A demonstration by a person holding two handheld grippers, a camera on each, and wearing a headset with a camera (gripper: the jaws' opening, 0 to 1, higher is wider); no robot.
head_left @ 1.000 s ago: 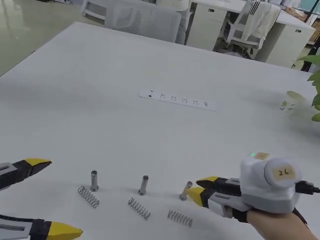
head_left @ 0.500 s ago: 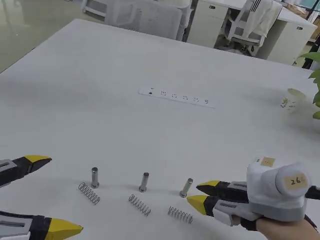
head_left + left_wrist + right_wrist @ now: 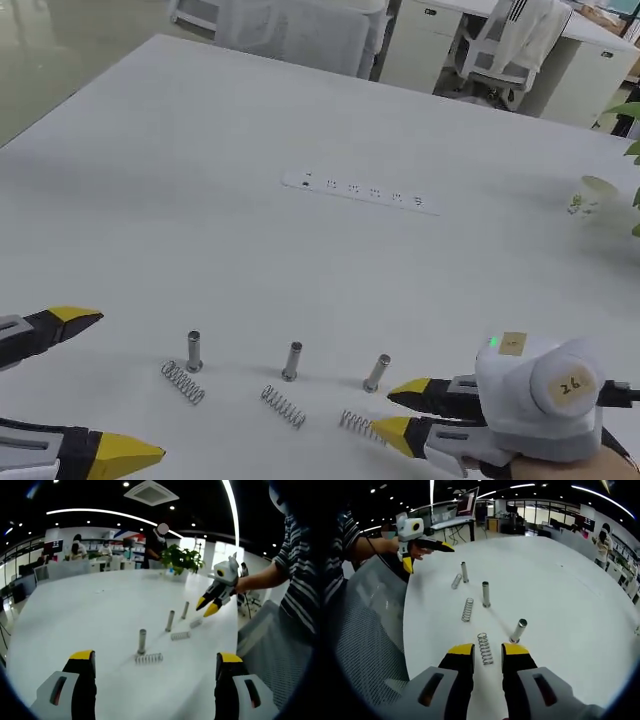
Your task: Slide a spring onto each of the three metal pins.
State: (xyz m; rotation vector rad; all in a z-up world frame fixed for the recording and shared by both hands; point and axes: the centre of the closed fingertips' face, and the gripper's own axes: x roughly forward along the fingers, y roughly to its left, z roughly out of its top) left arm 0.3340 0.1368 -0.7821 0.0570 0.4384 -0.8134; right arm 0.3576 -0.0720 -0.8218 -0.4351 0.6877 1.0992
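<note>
a wide white table (image 3: 200, 200) in a bright open office, with chairs (image 3: 290, 25) beyond its far edge. on it lie one power strip (image 3: 360, 190) and, far right, one cup (image 3: 590, 196) near a plant (image 3: 180, 560). three pins stand in a row near the front: left pin (image 3: 194, 351), middle pin (image 3: 293, 361), right pin (image 3: 377, 372). three springs lie flat, one just before each pin: left spring (image 3: 183, 382), middle spring (image 3: 283, 406), right spring (image 3: 357, 425). two grippers: the left gripper (image 3: 128, 386) gapes wide and holds nothing. the right gripper (image 3: 385, 407) has its jaws slightly apart, straddling the right spring's end, unclamped.
</note>
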